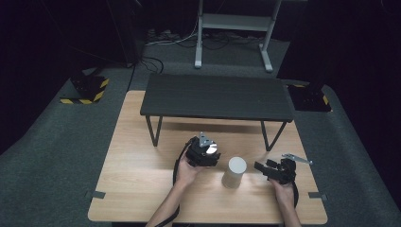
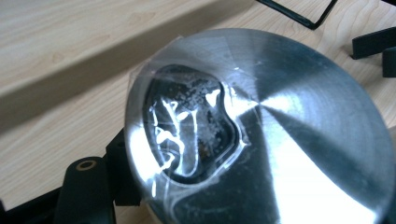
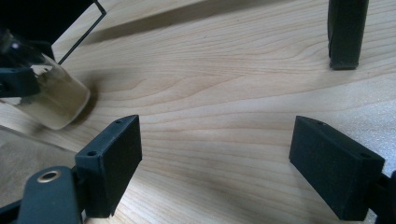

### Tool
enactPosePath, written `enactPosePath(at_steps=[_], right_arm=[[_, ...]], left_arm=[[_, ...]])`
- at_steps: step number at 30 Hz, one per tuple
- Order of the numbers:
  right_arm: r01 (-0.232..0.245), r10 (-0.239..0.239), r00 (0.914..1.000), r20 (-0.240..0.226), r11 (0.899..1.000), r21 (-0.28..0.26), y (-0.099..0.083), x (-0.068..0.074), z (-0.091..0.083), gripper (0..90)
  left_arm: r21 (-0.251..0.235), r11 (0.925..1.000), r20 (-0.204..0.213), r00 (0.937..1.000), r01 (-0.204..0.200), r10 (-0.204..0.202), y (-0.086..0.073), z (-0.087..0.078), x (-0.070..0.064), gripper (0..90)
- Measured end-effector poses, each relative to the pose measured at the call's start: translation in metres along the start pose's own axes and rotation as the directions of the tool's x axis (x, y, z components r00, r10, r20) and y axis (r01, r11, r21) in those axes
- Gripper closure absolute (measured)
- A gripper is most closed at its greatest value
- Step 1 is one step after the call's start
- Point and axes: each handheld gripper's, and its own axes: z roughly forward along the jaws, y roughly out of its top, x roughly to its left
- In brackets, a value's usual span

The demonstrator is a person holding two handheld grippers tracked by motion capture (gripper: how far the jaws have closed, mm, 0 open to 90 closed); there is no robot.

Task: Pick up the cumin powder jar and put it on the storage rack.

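Steel lid (image 2: 280,140) – left gripper's (image 1: 202,152) grip

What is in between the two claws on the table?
In the high view, a white cylinder stands on the table between the left claw and the right claw.

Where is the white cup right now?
In the high view, the white cup stands on the wooden table, between the left tongs and right tongs.

A pale upright cylinder (image 1: 234,172) stood on the wooden table (image 1: 137,175) between both grippers, before a low black metal-legged shelf (image 1: 216,97).
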Motion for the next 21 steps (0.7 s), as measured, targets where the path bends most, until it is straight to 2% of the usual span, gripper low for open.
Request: enactPosePath(at_steps=[1,2,3,4,5,6,7,9,10,11,12,14,15,17,18,21], right_arm=[[0.001,-0.001,1.0000,0.000,1.000,0.000,0.000,0.000,0.000,16.4],[0.000,0.000,1.0000,0.001,1.000,0.000,0.000,0.000,0.000,16.4],[0.000,0.000,1.0000,0.001,1.000,0.000,0.000,0.000,0.000,16.4],[0.000,0.000,1.0000,0.001,1.000,0.000,0.000,0.000,0.000,16.3],[0.000,0.000,1.0000,0.002,1.000,0.000,0.000,0.001,0.000,16.2],[0.000,0.000,1.0000,0.003,1.000,-0.001,0.000,0.001,0.000,16.2],[0.000,0.000,1.0000,0.002,1.000,0.000,0.000,0.001,0.000,16.3],[0.000,0.000,1.0000,0.002,1.000,-0.001,0.000,0.000,0.000,16.3],[0.000,0.000,1.0000,0.002,1.000,-0.001,0.000,0.000,0.000,16.3],[0.000,0.000,1.0000,0.002,1.000,-0.001,0.000,0.000,0.000,16.3],[0.001,-0.001,1.0000,0.002,1.000,-0.001,0.000,0.000,0.000,16.3],[0.000,0.000,1.0000,0.002,1.000,-0.001,0.000,0.000,0.000,16.3],[0.000,0.000,1.0000,0.002,1.000,-0.001,0.000,0.000,0.000,16.3],[0.000,0.000,1.0000,0.002,1.000,-0.001,0.000,0.000,0.000,16.3],[0.000,0.000,1.0000,0.002,1.000,-0.001,0.000,0.000,0.000,16.3],[0.000,0.000,1.0000,0.003,1.000,-0.001,0.000,0.001,0.000,16.4]], left_arm=[[0.041,0.9972,-0.002,0.9981,-0.062,0.062,0.008,-0.004,0.003,30.9],[0.008,0.9999,-0.007,0.9999,-0.014,0.014,0.004,-0.003,-0.001,30.9],[0.008,0.9999,-0.007,0.9999,-0.014,0.014,0.004,-0.003,-0.001,30.9],[0.042,0.9967,-0.014,0.9975,-0.069,0.070,0.012,-0.006,0.001,30.8],[0.042,0.9967,-0.014,0.9975,-0.069,0.070,0.012,-0.006,0.001,30.9],[0.010,0.9998,-0.009,0.9998,-0.016,0.016,0.008,-0.004,-0.002,30.9],[0.018,0.9994,-0.009,0.9995,-0.029,0.029,0.010,-0.005,-0.002,30.9],[0.012,0.9997,-0.012,0.9997,-0.021,0.022,0.010,-0.004,-0.004,30.9],[0.051,0.9957,-0.011,0.9969,-0.077,0.078,0.017,-0.007,-0.002,30.9],[0.054,0.9954,-0.010,0.9967,-0.080,0.080,0.018,-0.008,-0.002,30.9],[0.016,0.9996,-0.013,0.9996,-0.025,0.026,0.013,-0.006,-0.007,30.9],[0.022,0.9991,-0.016,0.9992,-0.036,0.036,0.015,-0.007,-0.008,30.9],[0.064,0.9934,-0.015,0.9953,-0.095,0.096,0.023,-0.012,-0.005,30.9],[0.064,0.9935,-0.013,0.9954,-0.094,0.095,0.025,-0.015,-0.005,30.9],[0.026,0.9988,-0.011,0.9991,-0.041,0.041,0.021,-0.014,-0.007,30.9],[0.010,0.9996,-0.010,0.9996,-0.025,0.025,0.021,-0.016,-0.008,30.9]])
